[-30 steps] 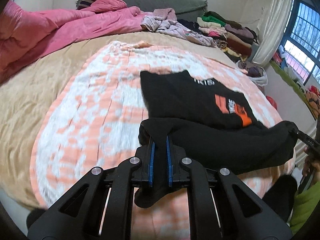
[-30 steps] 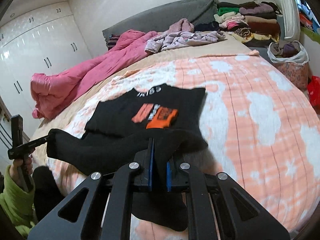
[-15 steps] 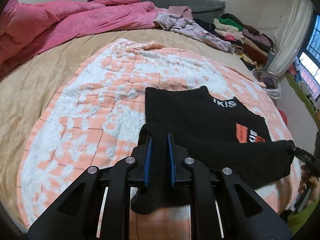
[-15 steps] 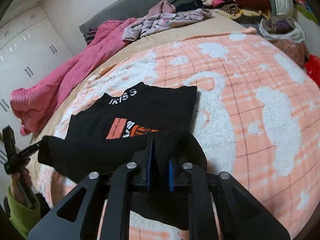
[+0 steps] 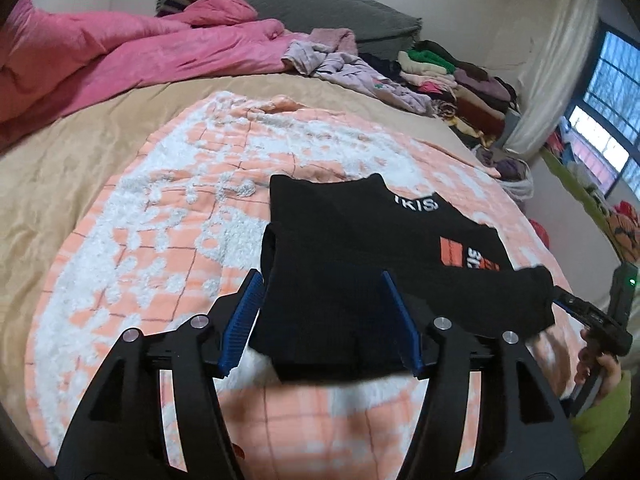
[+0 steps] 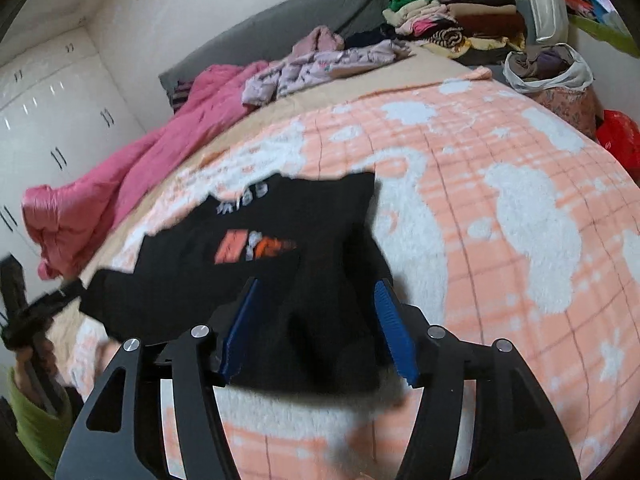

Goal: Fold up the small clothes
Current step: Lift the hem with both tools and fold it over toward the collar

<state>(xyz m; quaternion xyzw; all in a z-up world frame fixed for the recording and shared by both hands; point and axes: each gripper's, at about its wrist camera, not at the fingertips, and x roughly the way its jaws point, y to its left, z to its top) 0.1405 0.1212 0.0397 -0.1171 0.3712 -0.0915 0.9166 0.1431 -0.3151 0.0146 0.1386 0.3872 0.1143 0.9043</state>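
Here, nearest each camera, both tongs stand with their blue-padded jaws spread, having just been opening. In the left wrist view, the left tongs [image 5: 320, 320] frame the near folded edge of a small black knitted top with white lettering and an orange print [image 5: 360, 264]; the cloth lies between the pads without being pressed by them. In the right wrist view, the right tongs [image 6: 316, 328] likewise straddle the other near corner of the same top [image 6: 280, 280], the pads clear of the fabric on both sides.

The top rests on a fluffy peach-and-white checked blanket [image 5: 160, 240], its lower part doubled up over the body so that the orange print and the white letters at the neck show beyond the fold. At the right edge of the left view the right tongs reach the far corner of the fold, held by a hand [image 5: 596, 364] in a lime-green sleeve [image 5: 600, 436].

Beyond the blanket lies a tan bedsheet [image 5: 72, 152]. Further back a crumpled pink quilt [image 5: 132, 52] runs along the left, with a heap of pale lilac clothes [image 5: 352, 68] beside it and a stack of folded garments in mixed colours [image 5: 452, 80] to the right. A grey padded headboard [image 5: 304, 8] stands behind them, and white wardrobe doors [image 6: 52, 108] fill the far left of the right view.
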